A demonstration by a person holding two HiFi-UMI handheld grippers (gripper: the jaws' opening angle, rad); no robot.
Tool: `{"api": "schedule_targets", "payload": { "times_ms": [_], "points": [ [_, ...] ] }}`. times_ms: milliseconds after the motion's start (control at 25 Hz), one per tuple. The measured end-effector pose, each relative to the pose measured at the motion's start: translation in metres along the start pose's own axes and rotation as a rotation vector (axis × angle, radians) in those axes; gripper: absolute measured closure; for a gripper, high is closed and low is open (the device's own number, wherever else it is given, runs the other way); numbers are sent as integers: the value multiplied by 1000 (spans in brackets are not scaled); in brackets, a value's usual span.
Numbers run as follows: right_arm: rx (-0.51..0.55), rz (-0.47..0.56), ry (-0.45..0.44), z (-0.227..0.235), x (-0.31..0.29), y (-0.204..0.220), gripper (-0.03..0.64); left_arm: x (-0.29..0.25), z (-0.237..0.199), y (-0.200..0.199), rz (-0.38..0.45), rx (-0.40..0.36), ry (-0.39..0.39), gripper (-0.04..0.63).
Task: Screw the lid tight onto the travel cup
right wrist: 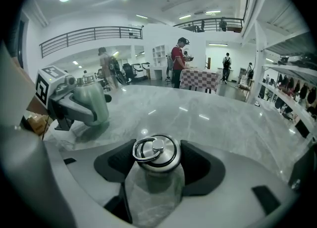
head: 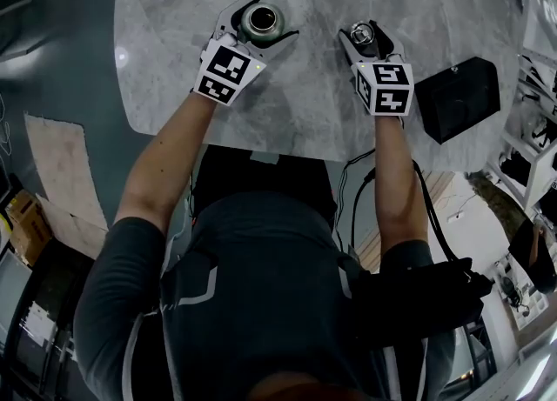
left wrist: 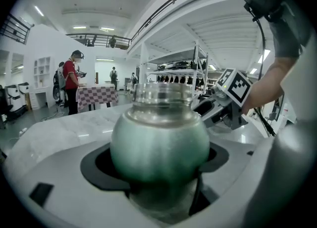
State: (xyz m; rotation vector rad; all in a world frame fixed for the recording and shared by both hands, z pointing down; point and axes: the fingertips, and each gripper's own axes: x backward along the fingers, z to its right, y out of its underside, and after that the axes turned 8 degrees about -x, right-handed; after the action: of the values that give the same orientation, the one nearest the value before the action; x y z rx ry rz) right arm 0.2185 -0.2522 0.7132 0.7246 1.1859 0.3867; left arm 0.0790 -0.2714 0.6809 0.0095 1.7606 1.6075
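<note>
Two items partly hidden: travel cup (left wrist: pixel 159 143) lower body masked by jaws of left hand-held gripper (head: pixel 266 20); lid (right wrist: pixel 156 154) underside masked inside right hand-held gripper (head: pixel 368 39). Cup base contact with worktop (head: pixel 322 103) not discernible. Left jaws clamp green cup, mouth uncovered. Right jaws clamp ring-topped lid. Lid sits right of cup, apart from it, both over far part of worktop.
</note>
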Motion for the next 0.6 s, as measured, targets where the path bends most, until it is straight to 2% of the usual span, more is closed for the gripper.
{"api": "schedule_targets", "payload": {
  "times_ms": [240,440,600],
  "points": [
    [-5,63,-41,-24,39,-34,322,52,10,-53,45,-31,66,193],
    [2,96,-78,-43,77,-61,322,88,24,-93,54,-111,127,192],
    [32,130,-101,-60,109,-84,322,115,35,-116,57,-122,185,193]
  ]
}}
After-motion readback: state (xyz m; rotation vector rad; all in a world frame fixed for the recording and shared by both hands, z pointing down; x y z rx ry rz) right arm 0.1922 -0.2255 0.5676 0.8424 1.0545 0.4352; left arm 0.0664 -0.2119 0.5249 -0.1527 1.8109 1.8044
